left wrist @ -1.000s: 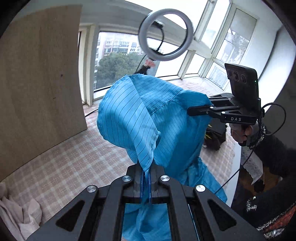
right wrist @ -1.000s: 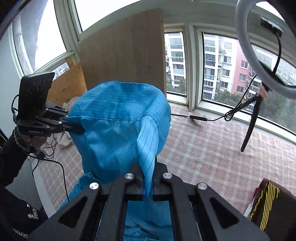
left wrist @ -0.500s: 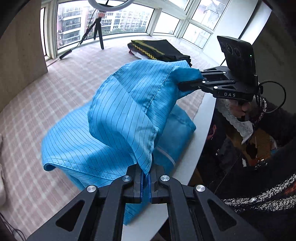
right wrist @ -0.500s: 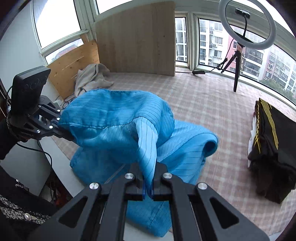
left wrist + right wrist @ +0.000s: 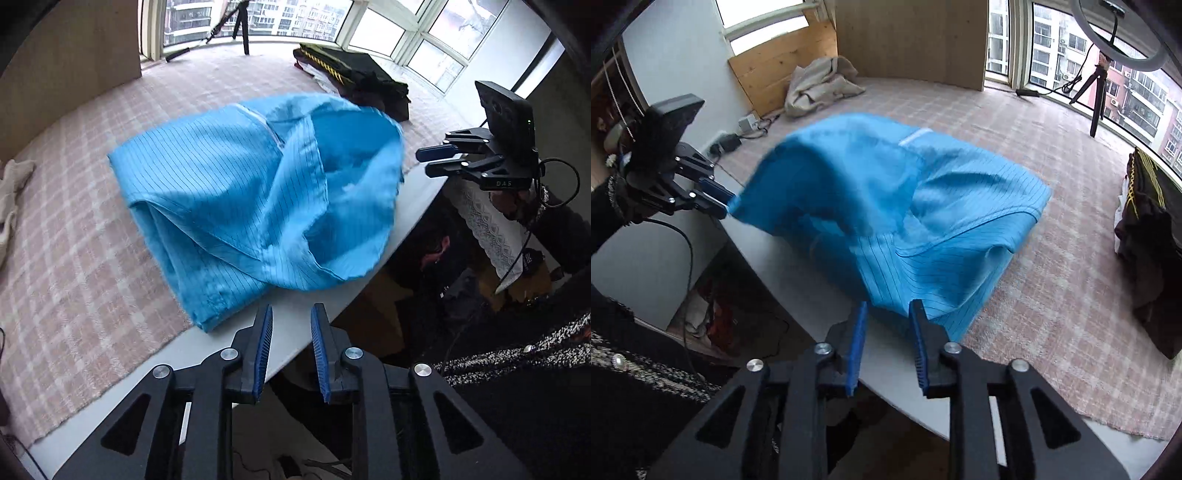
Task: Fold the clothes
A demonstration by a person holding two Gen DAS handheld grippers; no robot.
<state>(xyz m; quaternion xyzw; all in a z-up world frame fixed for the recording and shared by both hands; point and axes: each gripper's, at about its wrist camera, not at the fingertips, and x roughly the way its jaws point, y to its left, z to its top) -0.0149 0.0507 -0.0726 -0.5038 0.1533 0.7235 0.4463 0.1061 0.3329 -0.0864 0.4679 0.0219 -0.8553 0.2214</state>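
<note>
A blue pinstriped garment [image 5: 229, 199] lies bunched and partly folded over on the checked cloth near the table's front edge; its upper flap [image 5: 849, 177] is blurred and still settling. My left gripper [image 5: 291, 310] hovers just in front of the garment's near edge. Its jaws are opening, with nothing between the blue pads. From the right wrist view, the left gripper [image 5: 720, 203] sits at the garment's left corner. My right gripper [image 5: 890, 306] also has its jaws opening, empty, at the near hem. In the left wrist view the right gripper [image 5: 424, 162] stands apart from the cloth.
A pink checked cover [image 5: 74, 258] spreads over the white table [image 5: 295, 332]. Dark folded clothes with yellow stripes [image 5: 1145, 229] are stacked at the far right. A beige crumpled cloth [image 5: 820, 85] lies by wooden panels. A ring-light tripod [image 5: 1097, 92] stands by the windows.
Both grippers, shut on the blue garment and holding it up, came down toward the table edge. They have let go and their jaws now stand apart. The garment has dropped onto the table.
</note>
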